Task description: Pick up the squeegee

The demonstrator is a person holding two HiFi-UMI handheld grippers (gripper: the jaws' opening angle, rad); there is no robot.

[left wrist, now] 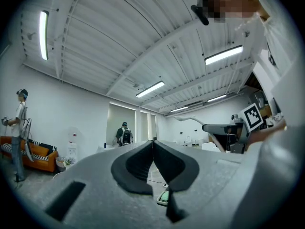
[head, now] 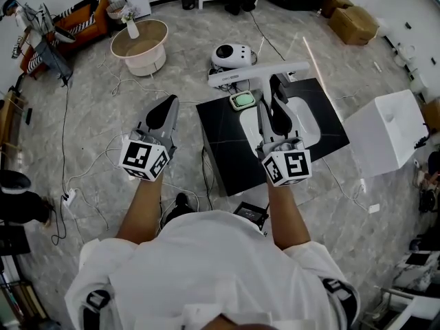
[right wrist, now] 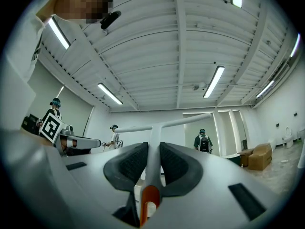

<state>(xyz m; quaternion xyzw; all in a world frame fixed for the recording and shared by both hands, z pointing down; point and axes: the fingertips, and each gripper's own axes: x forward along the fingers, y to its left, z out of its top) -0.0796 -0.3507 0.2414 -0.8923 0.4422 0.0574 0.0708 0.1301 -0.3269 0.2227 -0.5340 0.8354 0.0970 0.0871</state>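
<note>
While aloft, slim white T-shaped squeegee [head: 258,74] gripped by ribbed right claw [right wrist: 152,151]; left claw [left wrist: 152,144] clenched, empty.

We hold both forearms [head: 141,208] forward, side by side and apart. Our left gripper [head: 166,107] has its jaws pressed together with nothing between them. Our right gripper [head: 271,91] clamps the squeegee [head: 258,74] by its handle. Both grippers tilt slightly upward.

White T-shaped squeegee [head: 258,73], handle clamped in right tongs [head: 270,88], blade crosswise beyond
</note>
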